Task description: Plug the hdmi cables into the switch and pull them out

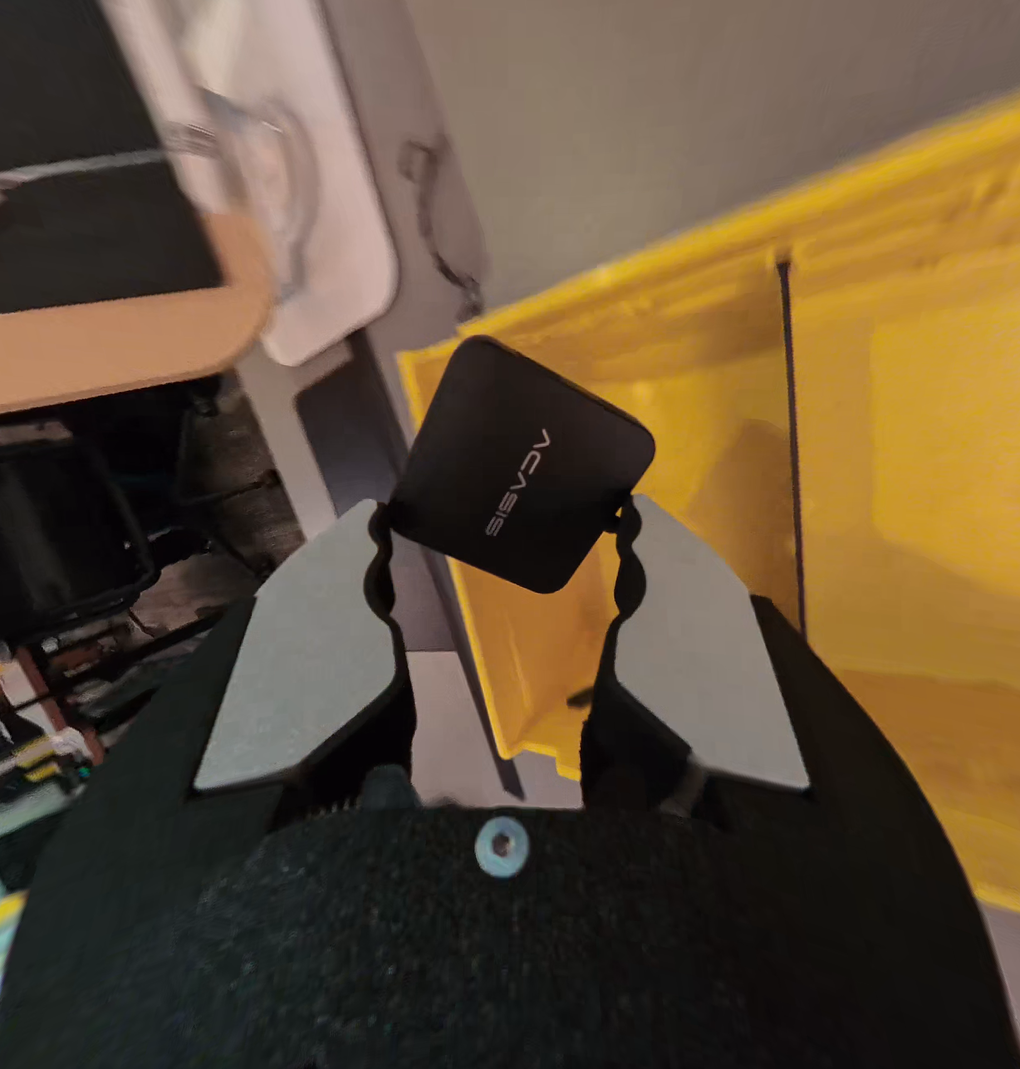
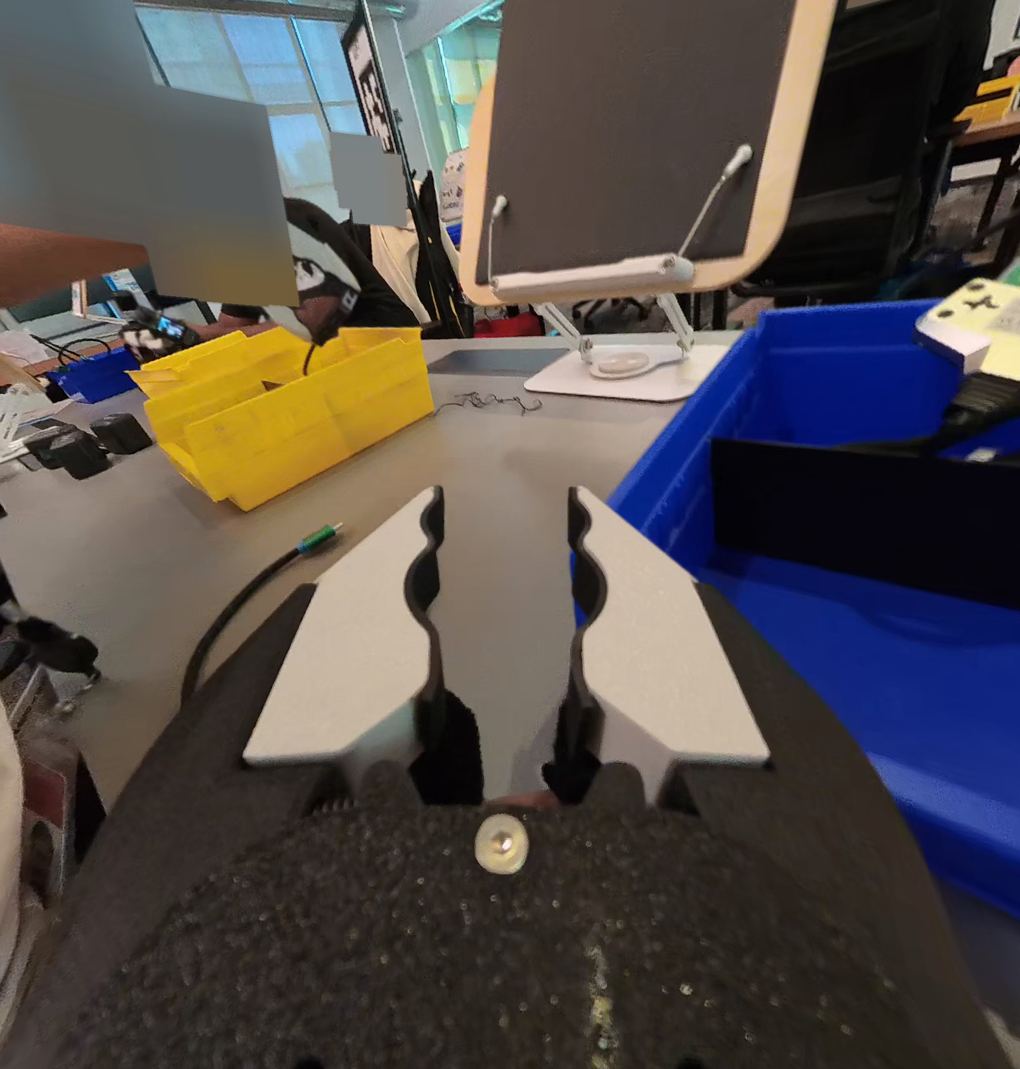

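My left gripper (image 1: pixel 502 512) is shut on the black square switch (image 1: pixel 519 463), pinching it at two sides with the fingertips. It holds the switch tilted in the air above the open yellow bin (image 1: pixel 843 463). No cable shows on the switch from this side. My right gripper (image 2: pixel 505 503) is open and empty, low over the grey table (image 2: pixel 496 451). A black cable (image 2: pixel 236 596) with a green plug (image 2: pixel 319 541) lies on the table just left of the right gripper. The yellow bin (image 2: pixel 288 428) stands farther back on the left.
A blue bin (image 2: pixel 843 636) with a black divider stands close on the right of the right gripper. A tan-rimmed black board on a white stand (image 2: pixel 629 144) is at the back. Small black blocks (image 2: pixel 120 434) lie left of the yellow bin. A thin black thread (image 2: pixel 484 402) lies behind. Tip to tip, the grippers are about 50 cm apart.
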`<state>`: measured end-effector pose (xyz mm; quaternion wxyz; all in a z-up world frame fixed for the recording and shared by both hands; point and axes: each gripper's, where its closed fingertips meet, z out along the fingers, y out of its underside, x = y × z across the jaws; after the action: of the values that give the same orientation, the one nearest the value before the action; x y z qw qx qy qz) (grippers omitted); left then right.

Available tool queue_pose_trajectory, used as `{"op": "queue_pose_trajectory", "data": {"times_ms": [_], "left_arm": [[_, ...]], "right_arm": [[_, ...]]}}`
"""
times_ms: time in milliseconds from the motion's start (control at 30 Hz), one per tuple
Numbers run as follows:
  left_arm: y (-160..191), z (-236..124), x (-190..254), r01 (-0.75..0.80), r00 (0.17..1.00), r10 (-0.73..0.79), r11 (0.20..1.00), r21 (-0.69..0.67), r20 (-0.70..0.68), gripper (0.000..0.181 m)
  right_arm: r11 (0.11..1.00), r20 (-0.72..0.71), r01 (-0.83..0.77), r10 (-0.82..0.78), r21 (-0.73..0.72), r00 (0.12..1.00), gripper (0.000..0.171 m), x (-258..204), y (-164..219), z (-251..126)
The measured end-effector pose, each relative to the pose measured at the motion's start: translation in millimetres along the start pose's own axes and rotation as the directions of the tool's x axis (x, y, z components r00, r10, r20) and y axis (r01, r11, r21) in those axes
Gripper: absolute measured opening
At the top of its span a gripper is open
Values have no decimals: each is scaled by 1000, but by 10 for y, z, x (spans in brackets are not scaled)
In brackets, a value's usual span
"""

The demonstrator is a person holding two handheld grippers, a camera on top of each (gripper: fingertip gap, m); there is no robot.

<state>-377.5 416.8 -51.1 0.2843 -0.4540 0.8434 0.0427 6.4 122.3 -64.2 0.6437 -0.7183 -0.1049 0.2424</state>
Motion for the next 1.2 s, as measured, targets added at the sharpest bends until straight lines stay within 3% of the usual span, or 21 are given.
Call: {"op": "queue_pose_trajectory", "data": {"times_ms": [133,300,367,500,567,667,800,1000,1067,1200], "left_arm": [[-340,-468,-259,160,970,-191,968,194,152,75],[-918,-883,-482,134,872,-268,936,325,410,75],[-1180,-952,-472,73,825,-211,960,271,525,75],[-1810,-874,-300,-138,705,98,990,0,703,75],[-2147,-722,-158,-217,660,230,970,-112,715,74],[-2562,-402,92,-294,647,328,940,-172,689,74],[-2871,-43,358,-388,578,488,870,-306,654,75],[-2934,229,527,-416,528,606,796,-441,595,75],[-2921,231,528,-400,529,594,804,-440,606,75],[-2931,231,589,-372,551,559,829,-417,619,75]], "right_arm": [[998,70,43,-46,37,997,42,-176,-217,130],[995,157,102,-101,1,982,42,-401,-351,408],[994,182,104,-95,-41,979,42,-484,-342,542],[986,244,114,-82,-119,966,42,-717,-317,779],[981,271,129,-85,-148,959,42,-842,-332,903],[978,308,139,-87,-152,947,42,-1043,-431,1071],[978,287,146,-99,-148,953,42,-1116,-480,1234],[961,276,166,-101,-221,956,36,-1102,-237,1387],[948,281,192,-118,-253,953,21,-1077,-127,1388],[932,329,216,-115,-292,937,14,-1119,58,1392]]}}
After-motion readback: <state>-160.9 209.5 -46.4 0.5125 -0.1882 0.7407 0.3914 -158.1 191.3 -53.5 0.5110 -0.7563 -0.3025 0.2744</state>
